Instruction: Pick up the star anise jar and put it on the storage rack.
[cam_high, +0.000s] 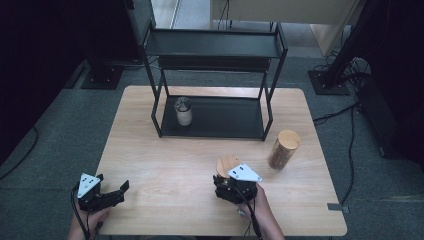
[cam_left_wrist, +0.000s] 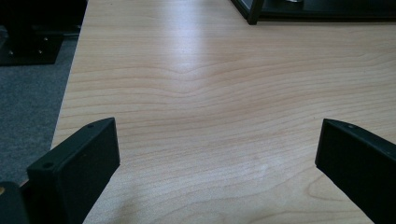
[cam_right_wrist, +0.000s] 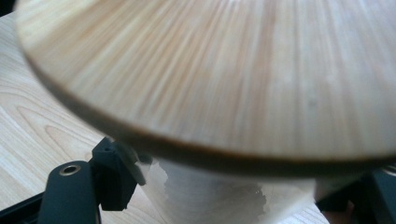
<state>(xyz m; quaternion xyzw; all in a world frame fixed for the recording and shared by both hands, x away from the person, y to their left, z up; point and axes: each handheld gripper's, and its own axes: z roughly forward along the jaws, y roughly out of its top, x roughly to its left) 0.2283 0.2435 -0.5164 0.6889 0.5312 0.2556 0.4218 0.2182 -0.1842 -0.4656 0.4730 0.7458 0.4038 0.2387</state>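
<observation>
My right gripper (cam_high: 226, 180) is shut on a glass jar with a round wooden lid (cam_high: 227, 164) at the table's near middle. The right gripper view has the lid (cam_right_wrist: 224, 70) close up, with the jar's clear body (cam_right_wrist: 210, 198) and its pale contents held between the black jaws. My left gripper (cam_high: 114, 184) rests open near the table's front left corner. In the left gripper view its jaws (cam_left_wrist: 217, 149) stand wide apart over bare wood.
A second jar with a wooden lid (cam_high: 283, 149) and brown contents stands on the light wooden table (cam_high: 170, 160) to the right. A black two-level rack (cam_high: 215, 45) stands at the back, and a small jar (cam_high: 183, 111) sits on its lower shelf's left side.
</observation>
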